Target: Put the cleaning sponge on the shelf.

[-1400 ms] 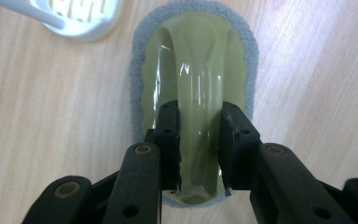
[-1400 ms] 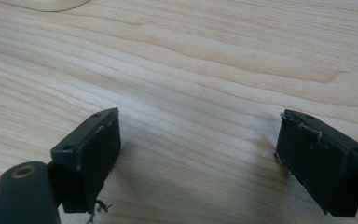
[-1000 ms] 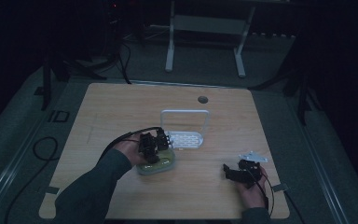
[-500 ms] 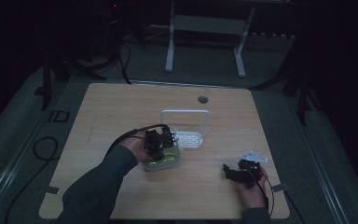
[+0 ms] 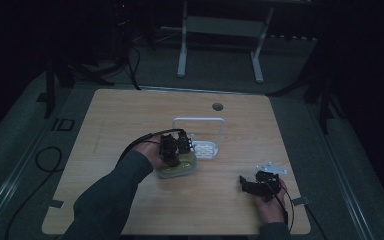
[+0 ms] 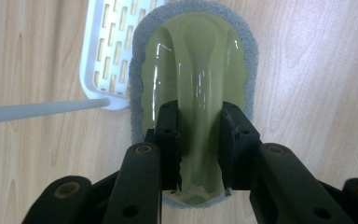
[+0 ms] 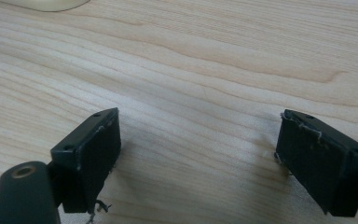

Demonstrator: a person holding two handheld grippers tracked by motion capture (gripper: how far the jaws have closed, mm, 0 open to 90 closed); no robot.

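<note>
A scrubbing sponge with a glossy olive-green handle and a grey pad rim lies on the wooden table. My left gripper is shut on the raised ridge of that handle. In the high view the left gripper sits over the sponge at the table's middle. My right gripper stands open just above bare wood, with nothing between its fingers; in the high view the right gripper rests near the front right.
A white slotted rack with a wire loop stands just behind and right of the sponge; the rack touches the sponge's edge in the left gripper view. A round cable hole lies at the back. A cream-coloured rim shows far off.
The left gripper and the sponge have shifted a little to the right and toward the front, closer to the rack's base. The right gripper has stayed in place.
</note>
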